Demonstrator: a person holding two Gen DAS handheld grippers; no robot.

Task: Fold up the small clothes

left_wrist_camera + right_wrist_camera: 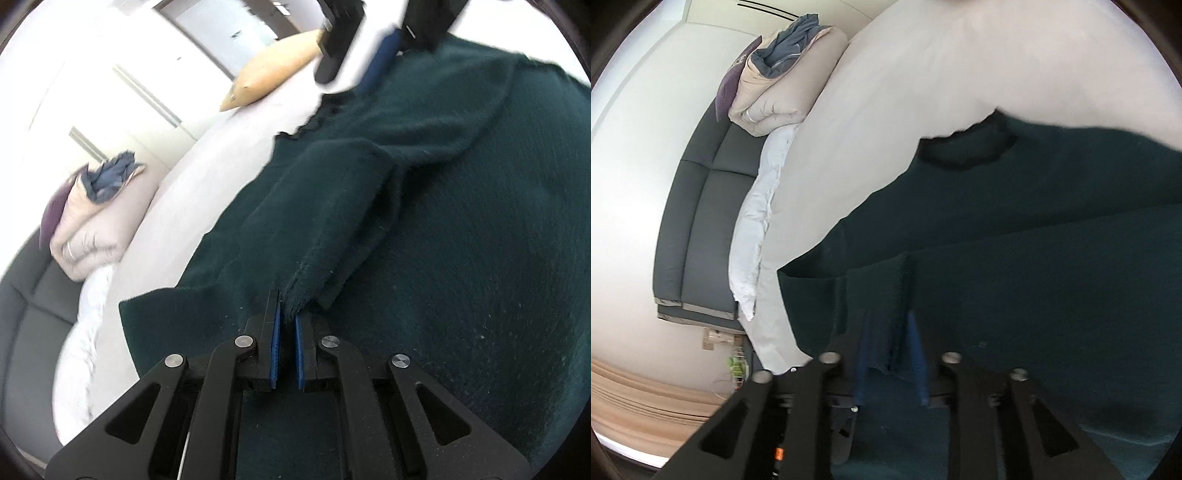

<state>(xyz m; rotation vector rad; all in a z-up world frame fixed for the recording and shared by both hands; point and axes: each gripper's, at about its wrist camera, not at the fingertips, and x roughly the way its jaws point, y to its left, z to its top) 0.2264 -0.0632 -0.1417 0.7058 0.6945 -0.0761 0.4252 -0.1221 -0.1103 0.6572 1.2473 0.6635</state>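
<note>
1. The dark green knitted sweater (pixel 461 221) lies spread on a bed (pixel 207 177) covered with a smooth pale sheet. Its fabric is fuzzy, with fine ribbing and small specks of lint.
2. In the right wrist view the sweater's neckline (pixel 964 155), trimmed in a darker scalloped edge, lies toward the middle of the bed, and one bottom corner (pixel 786 273) sits near the bed's edge.
3. A sleeve (pixel 325 221) is folded over the body of the sweater, forming a long flat strip that ends in a cuff.
4. The left gripper (pixel 287 332) has black fingers with blue ribbed pads; they are clenched on the sleeve's cuff edge, a fold of knit pinched between them.
5. The right gripper (pixel 892 354) is blurred. A hanging fold of the green fabric passes between its blue-padded fingers, which appear clamped on it, though the blur makes the contact hard to confirm.
6. In the left wrist view the right gripper shows at the top, near the sweater's far edge.
7. At the bed's head edge lies a rolled beige quilt (pixel 783 96), puffy and creased, with a crumpled blue-grey garment (pixel 790 44) resting in its top fold and a purple cushion (pixel 733 81) just beside it.
8. A tan pillow (pixel 273 74) lies at the bed's far edge in the left wrist view.
9. A dark grey padded headboard (pixel 701 221) with stitched panels runs along the bed, and a white wrinkled cloth (pixel 753 229) lies between it and the sheet.
</note>
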